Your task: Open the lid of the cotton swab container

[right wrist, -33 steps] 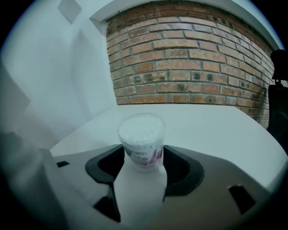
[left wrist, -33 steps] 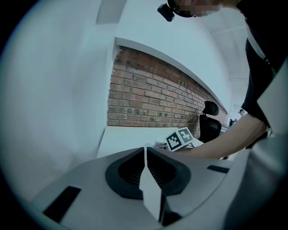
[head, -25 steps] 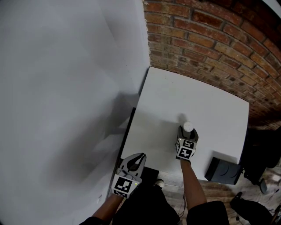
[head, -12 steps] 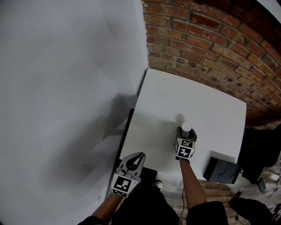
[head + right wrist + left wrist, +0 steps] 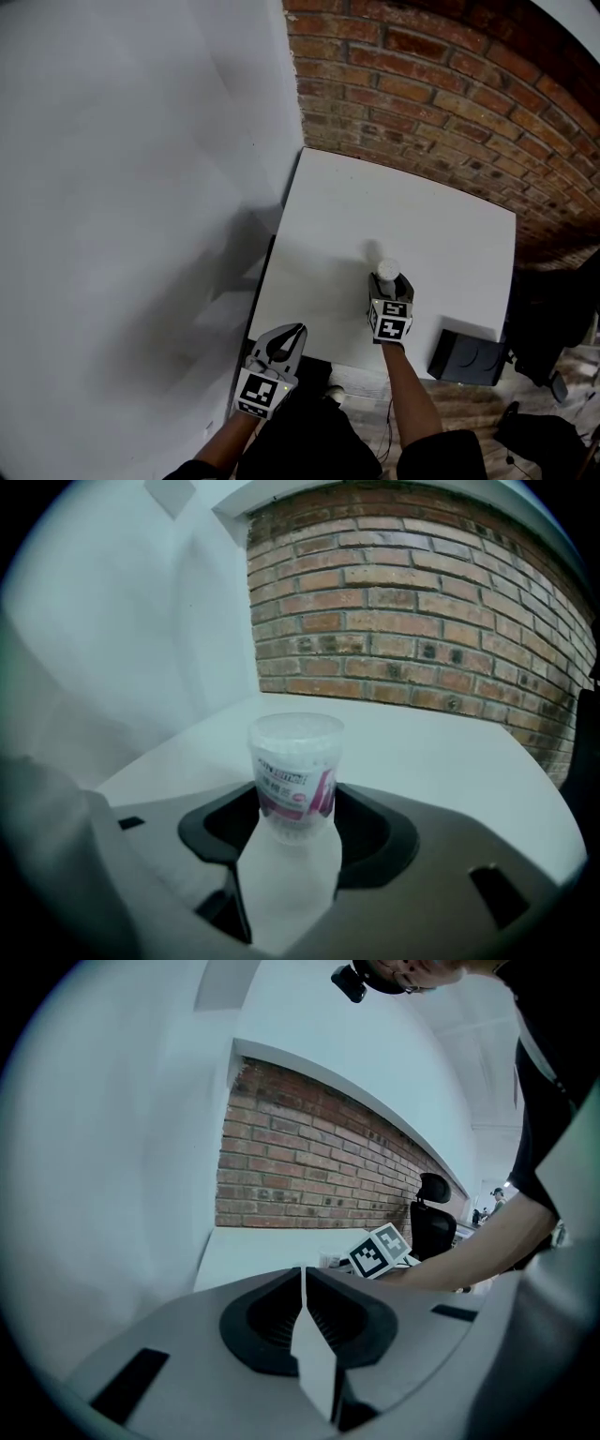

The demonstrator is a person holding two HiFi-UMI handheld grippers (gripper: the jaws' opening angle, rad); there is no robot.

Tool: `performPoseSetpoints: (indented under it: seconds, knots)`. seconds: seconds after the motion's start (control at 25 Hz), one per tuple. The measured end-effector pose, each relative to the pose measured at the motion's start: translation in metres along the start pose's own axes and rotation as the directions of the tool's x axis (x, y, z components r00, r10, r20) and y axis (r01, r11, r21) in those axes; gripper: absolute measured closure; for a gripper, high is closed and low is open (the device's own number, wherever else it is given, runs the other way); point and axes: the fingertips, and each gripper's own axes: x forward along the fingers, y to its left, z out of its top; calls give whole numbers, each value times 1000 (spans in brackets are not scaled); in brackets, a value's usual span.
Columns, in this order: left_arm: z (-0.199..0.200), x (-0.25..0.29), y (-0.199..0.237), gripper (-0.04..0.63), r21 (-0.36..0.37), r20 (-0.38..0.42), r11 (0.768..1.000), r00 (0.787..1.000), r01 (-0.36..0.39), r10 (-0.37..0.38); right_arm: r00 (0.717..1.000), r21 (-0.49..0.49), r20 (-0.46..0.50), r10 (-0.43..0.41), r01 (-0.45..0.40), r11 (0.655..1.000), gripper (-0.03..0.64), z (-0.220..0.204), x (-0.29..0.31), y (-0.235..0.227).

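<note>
Right gripper view shows the right gripper clamped around the upright cotton swab container, its lid on, near the white table's front edge. At the table's front left corner, the left gripper hangs with jaws pressed together, empty.

Steep overhead, two low — shared table

One desk carries one cotton swab container, near its front edge. Two grippers: the left gripper off the front left corner, the right gripper at the container. One black box sits off the front right corner.
</note>
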Motion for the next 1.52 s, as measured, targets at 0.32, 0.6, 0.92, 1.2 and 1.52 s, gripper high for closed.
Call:
performPoseSetpoints:
  seconds: [0.32,0.6,0.92,1.2,1.52]
  knots:
    - [5,-4,-19,580,11,22,1000,1000,8,-8,998,-61,22,60,-58,996,360,2,-32,11]
    - [4,-17,-43,580,36,34,999,999,16,-17,992,-69,44,118,-114,991,360,1,-75,19]
    - [6,-35,-66,580,61,33,998,999,27,-29,987,-96,70,143,-137,986,360,3,-127,25]
    - [19,-52,-92,578,100,82,994,995,52,-61,973,-181,70,218,-203,962,360,-2,-184,48]
    - [23,-74,-141,524,149,82,981,987,125,-138,956,-269,74,284,-255,929,360,-10,-253,65]
